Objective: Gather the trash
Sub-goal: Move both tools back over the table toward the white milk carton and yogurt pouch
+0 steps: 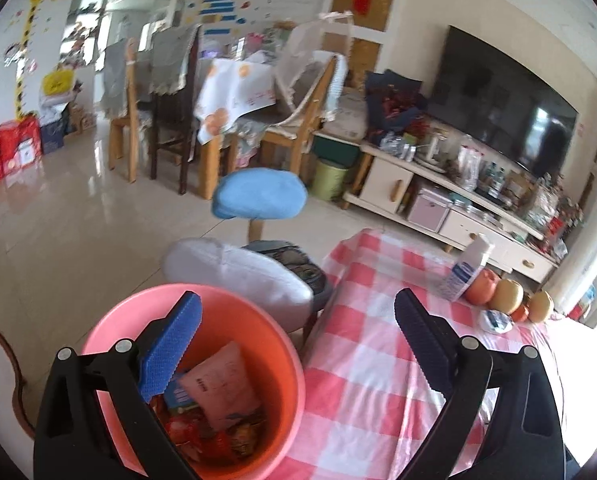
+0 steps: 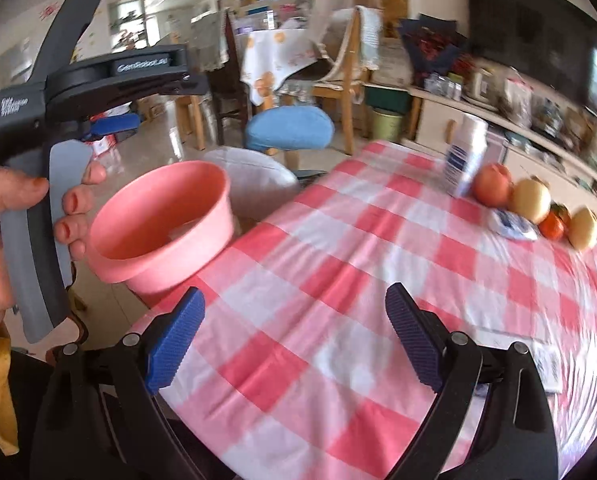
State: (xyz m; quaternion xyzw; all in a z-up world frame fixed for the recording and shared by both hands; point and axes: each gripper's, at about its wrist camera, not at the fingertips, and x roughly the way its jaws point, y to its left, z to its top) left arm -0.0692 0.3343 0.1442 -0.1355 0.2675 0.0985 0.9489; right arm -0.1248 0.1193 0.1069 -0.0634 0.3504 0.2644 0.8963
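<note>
"GenRobot.AI" on the left hand-held gripper (image 2: 114, 126), smaller lettering on its body too blurred to read

I see a counter (image 2: 338, 280) covered by a pink-and-white checked cloth. Along its far edge a white carton with blue print (image 2: 464, 156) stands upright. Just beside it sits a row of fruit: a reddish apple (image 2: 493, 185), a yellow apple (image 2: 532, 199), a small orange fruit (image 2: 554, 224) and another yellow fruit (image 2: 584, 227). A small white-and-blue wrapper (image 2: 512, 224) lies in front of the fruit. At the counter's right edge lies a flat white paper (image 2: 548, 364), partly hidden.
</note>
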